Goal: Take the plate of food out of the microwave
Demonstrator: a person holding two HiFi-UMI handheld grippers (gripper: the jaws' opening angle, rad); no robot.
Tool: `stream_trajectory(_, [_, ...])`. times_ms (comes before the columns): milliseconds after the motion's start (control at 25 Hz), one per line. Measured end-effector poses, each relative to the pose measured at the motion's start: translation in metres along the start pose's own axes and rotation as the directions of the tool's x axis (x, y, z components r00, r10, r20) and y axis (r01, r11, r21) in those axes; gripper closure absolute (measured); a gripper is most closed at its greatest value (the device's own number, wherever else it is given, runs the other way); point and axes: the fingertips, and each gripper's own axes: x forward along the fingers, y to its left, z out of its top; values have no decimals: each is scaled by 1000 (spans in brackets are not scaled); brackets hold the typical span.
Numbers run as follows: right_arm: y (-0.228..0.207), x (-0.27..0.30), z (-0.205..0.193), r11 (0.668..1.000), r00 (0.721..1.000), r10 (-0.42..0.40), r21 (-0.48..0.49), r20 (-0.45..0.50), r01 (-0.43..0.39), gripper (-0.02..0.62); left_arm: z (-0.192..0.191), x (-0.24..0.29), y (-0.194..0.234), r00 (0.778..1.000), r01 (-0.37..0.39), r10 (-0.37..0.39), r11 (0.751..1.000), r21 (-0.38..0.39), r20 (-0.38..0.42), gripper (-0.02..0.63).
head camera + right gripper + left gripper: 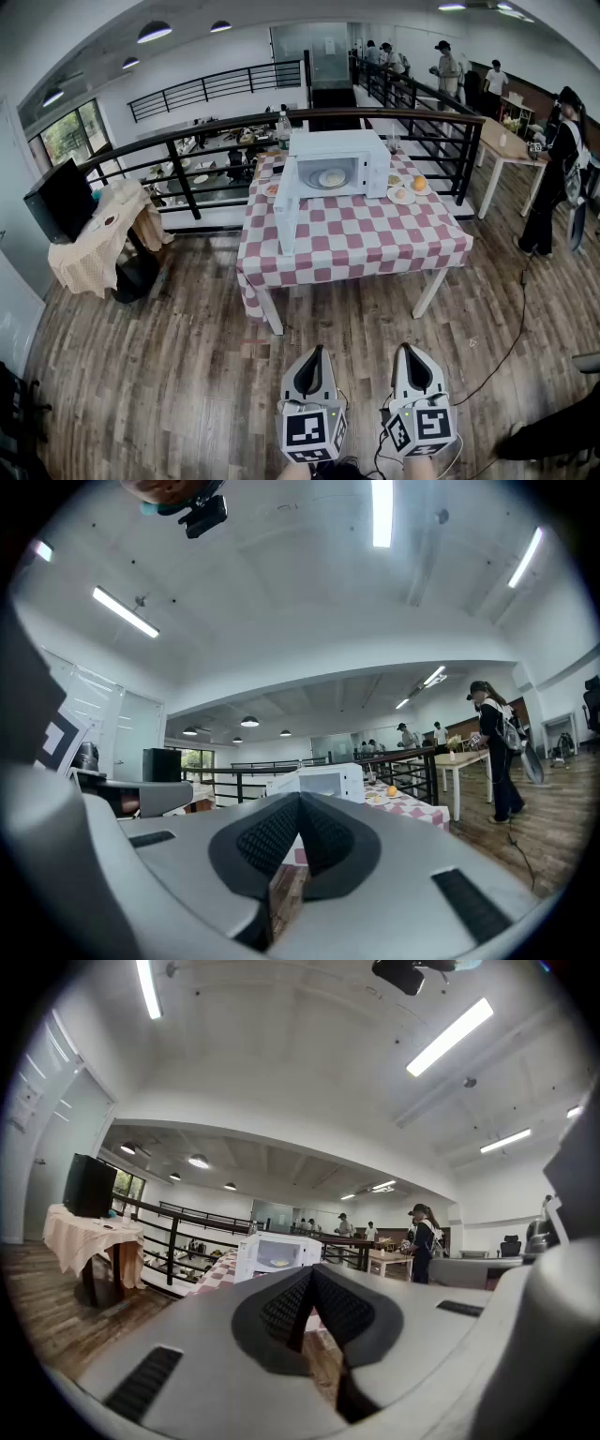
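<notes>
Down at the bottom of the head view, the left gripper (313, 352) and the right gripper (406, 349) sit side by side above a wooden floor (169, 375). Each has its two fingers pressed together with nothing between them. Well ahead of both sets of fingertips stands a table (375, 246) under a red-and-white checked cloth. On it, a white microwave (361, 155) has its door (288, 206) swung open to the fingers' left. The plate of food (332, 177) rests inside the cavity, well apart from either gripper. Just right of the microwave lie a small plate (401, 195) and an orange (419, 183). A black railing (184, 180) runs behind the table.

In the left gripper view, the dark ribbed pads meet in a closed seam and hold nothing. Beyond the tips and slightly to their left, the microwave shows with the pale plate inside. A person (419, 1241) stands farther right, and a dark screen (90, 1185) sits far left.

In the right gripper view, the pads likewise touch along their length and grip nothing. The microwave rises just above the tips in the distance, its open door to the left. The plate inside is too small to make out.
</notes>
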Motion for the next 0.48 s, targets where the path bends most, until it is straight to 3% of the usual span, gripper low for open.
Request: stream_trajectory(480, [-11, -10, -4, 1000, 1000, -14, 8, -9, 14, 600, -8, -5, -3, 1000, -15, 15, 1000, 0, -17, 588])
